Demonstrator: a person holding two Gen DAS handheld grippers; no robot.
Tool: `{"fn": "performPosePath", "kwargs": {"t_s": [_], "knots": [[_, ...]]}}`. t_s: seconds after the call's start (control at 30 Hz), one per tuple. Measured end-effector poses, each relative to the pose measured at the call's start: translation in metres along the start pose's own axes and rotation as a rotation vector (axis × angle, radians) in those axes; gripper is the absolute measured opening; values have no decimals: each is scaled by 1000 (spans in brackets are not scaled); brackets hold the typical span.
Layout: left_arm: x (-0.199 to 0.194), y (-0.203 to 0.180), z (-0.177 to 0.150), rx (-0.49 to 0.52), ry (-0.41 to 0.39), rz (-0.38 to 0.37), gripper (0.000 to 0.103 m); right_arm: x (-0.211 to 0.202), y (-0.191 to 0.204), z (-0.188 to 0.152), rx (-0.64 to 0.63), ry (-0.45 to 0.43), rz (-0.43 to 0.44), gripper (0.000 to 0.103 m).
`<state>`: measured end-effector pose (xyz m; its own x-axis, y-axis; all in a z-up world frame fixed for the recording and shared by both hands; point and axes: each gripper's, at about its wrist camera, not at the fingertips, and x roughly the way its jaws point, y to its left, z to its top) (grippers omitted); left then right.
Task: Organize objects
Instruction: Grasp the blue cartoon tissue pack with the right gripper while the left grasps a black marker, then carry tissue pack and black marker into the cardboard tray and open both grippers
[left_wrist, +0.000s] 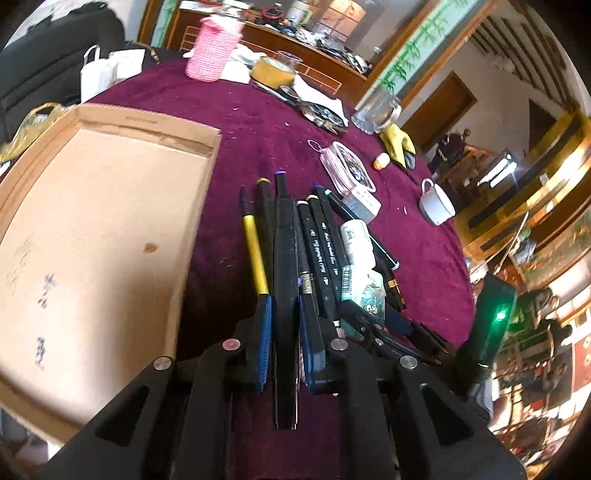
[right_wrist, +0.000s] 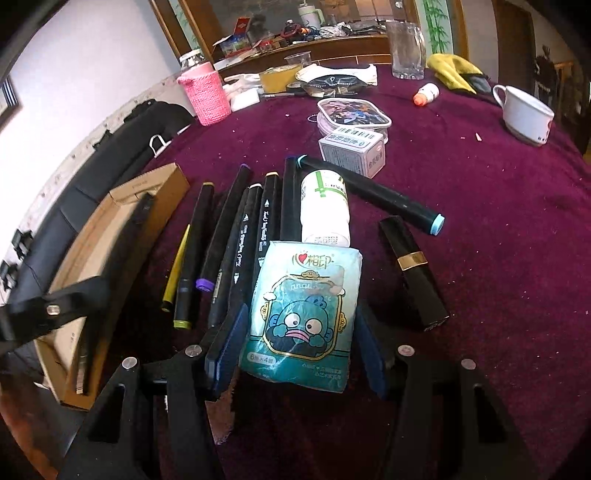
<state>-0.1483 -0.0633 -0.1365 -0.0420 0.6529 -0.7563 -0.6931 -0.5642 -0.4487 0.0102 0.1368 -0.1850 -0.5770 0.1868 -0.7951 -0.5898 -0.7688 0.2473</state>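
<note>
My left gripper (left_wrist: 284, 332) is shut on a long black marker (left_wrist: 285, 251) that runs lengthwise between its blue pads, just right of the shallow cardboard tray (left_wrist: 92, 221). Beside it, several more markers (left_wrist: 317, 240) and a yellow-barrelled pen (left_wrist: 255, 251) lie in a row on the purple cloth. In the right wrist view, my right gripper (right_wrist: 299, 350) holds a teal tissue pack (right_wrist: 303, 317) with a cartoon fish, its pads against the pack's two long sides. The pack's far end rests by a white bottle (right_wrist: 325, 206). The marker row (right_wrist: 236, 236) lies left of it.
A black lipstick tube (right_wrist: 413, 273) and a blue-capped marker (right_wrist: 369, 192) lie right of the pack. Farther back are a small box (right_wrist: 352, 151), a round tin (right_wrist: 354, 114), a pink knitted cup (right_wrist: 207, 96), a glass mug (right_wrist: 406, 48), a yellow glove (right_wrist: 454, 70) and a white cup (right_wrist: 524, 114).
</note>
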Motion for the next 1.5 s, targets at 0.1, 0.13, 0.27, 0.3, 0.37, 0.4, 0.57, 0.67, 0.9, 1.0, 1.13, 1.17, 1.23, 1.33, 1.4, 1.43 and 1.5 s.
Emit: {"fn": "performPosePath", "kwargs": {"t_s": [0.1, 0.13, 0.27, 0.3, 0.37, 0.4, 0.57, 0.67, 0.9, 1.0, 1.13, 1.17, 1.23, 1.33, 1.4, 1.43, 1.5], "knots": [[-14, 12, -4, -33, -16, -12, 12, 0, 6, -1, -27, 2, -19, 40], [-19, 17, -7, -42, -25, -15, 12, -1, 8, -2, -36, -1, -14, 38], [-37, 36, -7, -95, -60, -23, 12, -10, 13, -7, -58, -49, -25, 29], [-40, 40, -6, -105, -66, -30, 12, -12, 13, -8, -60, -59, -9, 28], [-49, 48, -5, -121, -87, -18, 12, -21, 10, -10, -28, -98, 19, 28], [-52, 51, -4, -125, -96, -15, 12, -24, 9, -11, -7, -106, 37, 27], [-60, 69, -1, -142, -122, 32, 12, -49, 39, -10, -20, -139, 166, 28], [-63, 84, 0, -162, -128, 67, 12, -53, 72, -9, -82, -116, 261, 28], [-64, 123, -3, -228, -134, 132, 12, -23, 154, -12, -216, -5, 401, 28], [-58, 137, -4, -247, -121, 144, 12, -5, 178, -15, -257, 42, 402, 28], [-51, 153, -3, -282, -103, 147, 12, 14, 198, -20, -317, 74, 368, 29], [-50, 155, -5, -284, -100, 145, 12, 20, 202, -21, -328, 90, 359, 29], [-48, 156, -5, -287, -90, 156, 12, 28, 206, -23, -338, 112, 349, 30], [-45, 158, -5, -283, -87, 168, 12, 34, 214, -27, -382, 121, 319, 34], [-42, 159, -7, -284, -74, 175, 12, 34, 221, -32, -426, 103, 289, 38], [-41, 160, -8, -286, -69, 175, 12, 35, 224, -34, -447, 93, 265, 38], [-41, 162, -8, -291, -64, 179, 12, 35, 226, -36, -467, 80, 233, 40]]}}
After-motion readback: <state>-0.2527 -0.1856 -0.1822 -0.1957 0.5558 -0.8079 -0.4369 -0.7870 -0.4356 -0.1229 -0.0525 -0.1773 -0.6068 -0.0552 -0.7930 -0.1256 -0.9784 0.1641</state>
